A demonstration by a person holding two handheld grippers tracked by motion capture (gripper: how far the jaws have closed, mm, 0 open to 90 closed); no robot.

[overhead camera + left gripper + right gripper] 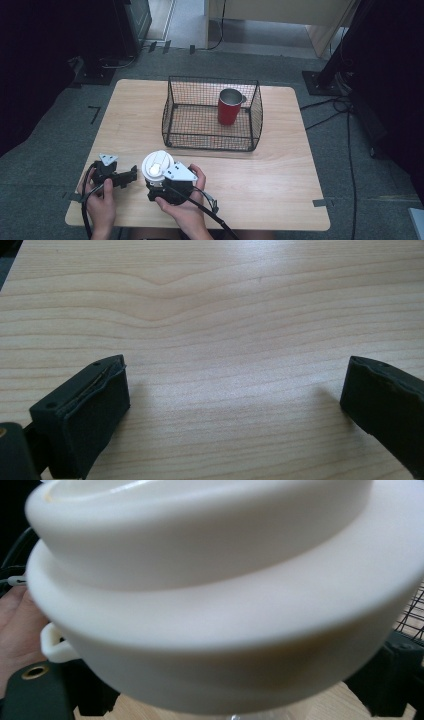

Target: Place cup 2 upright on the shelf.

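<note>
A white round lid (157, 166) with a raised knob on top sits between the jaws of my right gripper (156, 181) near the table's front left; the gripper is shut on it. In the right gripper view the lid (215, 580) looms very close, with a black jaw at each lower corner. My left gripper (131, 174) rests low at the front left corner, pointing right toward the lid. In the left gripper view its jaws stand wide apart over bare wood, so the left gripper (235, 395) is open and holds nothing. A red metal mug (230, 107) stands upright inside a black wire basket (212, 82).
The basket sits at the middle back of the wooden table (270, 170), its open side toward me. A hand (15, 625) shows at the left of the right gripper view. Cables trail off the front edge. Dark stands flank the table on the carpet.
</note>
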